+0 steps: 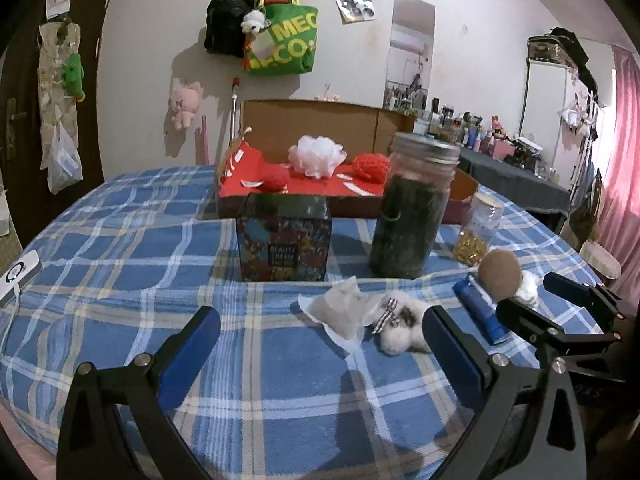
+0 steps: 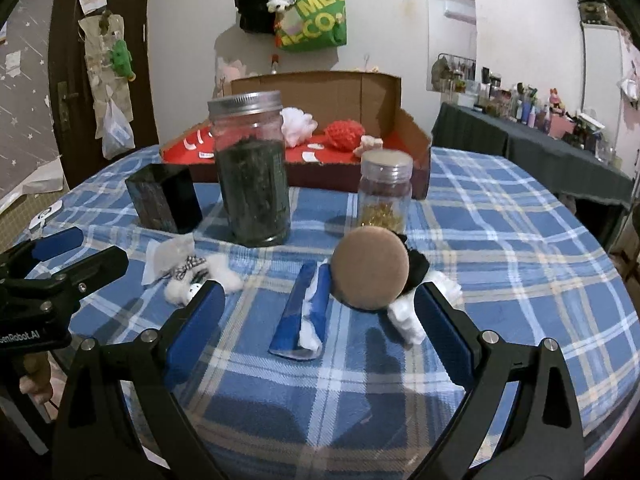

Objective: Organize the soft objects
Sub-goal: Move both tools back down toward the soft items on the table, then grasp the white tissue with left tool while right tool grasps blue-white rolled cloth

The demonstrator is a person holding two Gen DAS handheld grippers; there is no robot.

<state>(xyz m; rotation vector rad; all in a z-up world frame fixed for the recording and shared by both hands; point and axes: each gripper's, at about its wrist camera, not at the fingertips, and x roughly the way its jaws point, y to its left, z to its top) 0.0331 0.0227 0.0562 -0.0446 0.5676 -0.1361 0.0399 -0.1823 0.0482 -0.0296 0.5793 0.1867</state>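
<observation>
Left wrist view: the left gripper point(image 1: 320, 344) hangs wide open and empty above the plaid cloth point(image 1: 120, 240). The white fluffy toy point(image 1: 400, 328) lies partly behind its right finger. In the red-lined box point(image 1: 312, 190) sit a white pouf point(image 1: 317, 155) and red knitted pieces.

Right wrist view: the right gripper point(image 2: 320, 332) gapes empty too. The blue tube point(image 2: 302, 314) lies pointing away, and the brown ball point(image 2: 370, 269) hides the soft white item point(image 2: 408, 316) beside it.
</observation>
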